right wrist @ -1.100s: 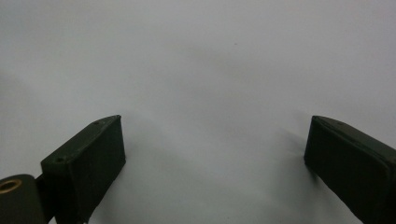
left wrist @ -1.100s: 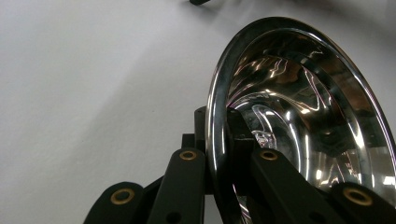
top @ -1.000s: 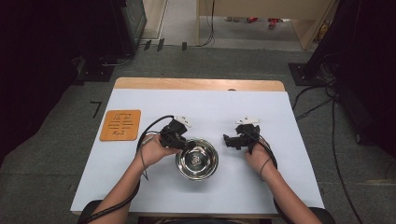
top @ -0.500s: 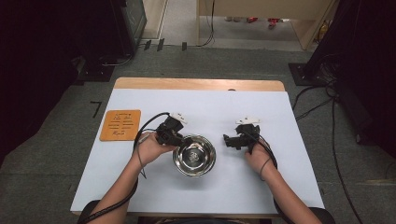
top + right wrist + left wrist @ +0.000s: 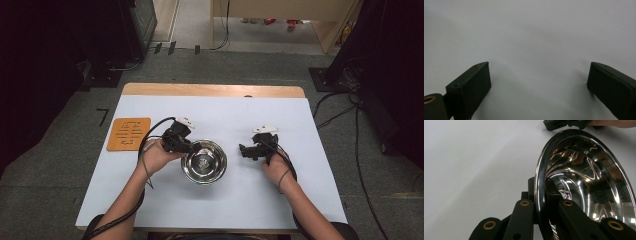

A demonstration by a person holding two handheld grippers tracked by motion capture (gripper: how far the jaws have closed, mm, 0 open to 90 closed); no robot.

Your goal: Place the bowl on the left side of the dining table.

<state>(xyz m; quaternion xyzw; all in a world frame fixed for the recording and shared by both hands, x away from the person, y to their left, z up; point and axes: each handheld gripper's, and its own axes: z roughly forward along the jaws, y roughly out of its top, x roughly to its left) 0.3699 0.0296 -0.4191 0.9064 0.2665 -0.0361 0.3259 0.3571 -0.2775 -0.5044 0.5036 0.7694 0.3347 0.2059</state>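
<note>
The steel bowl (image 5: 204, 161) has shifted slightly left, its rim pinched by the left hand-held gripper (image 5: 192, 146); the right hand-held gripper (image 5: 243, 150) gapes wide, empty.

In the left gripper view the bowl (image 5: 586, 182) runs off the right and bottom edges, and its rim hides part of each jaw clamped on it. Beyond the bowl, the other gripper (image 5: 566, 123) is cut by the top edge. The markings on the orange card (image 5: 128, 133), left of the left gripper (image 5: 192, 146), are too small to read.
</note>
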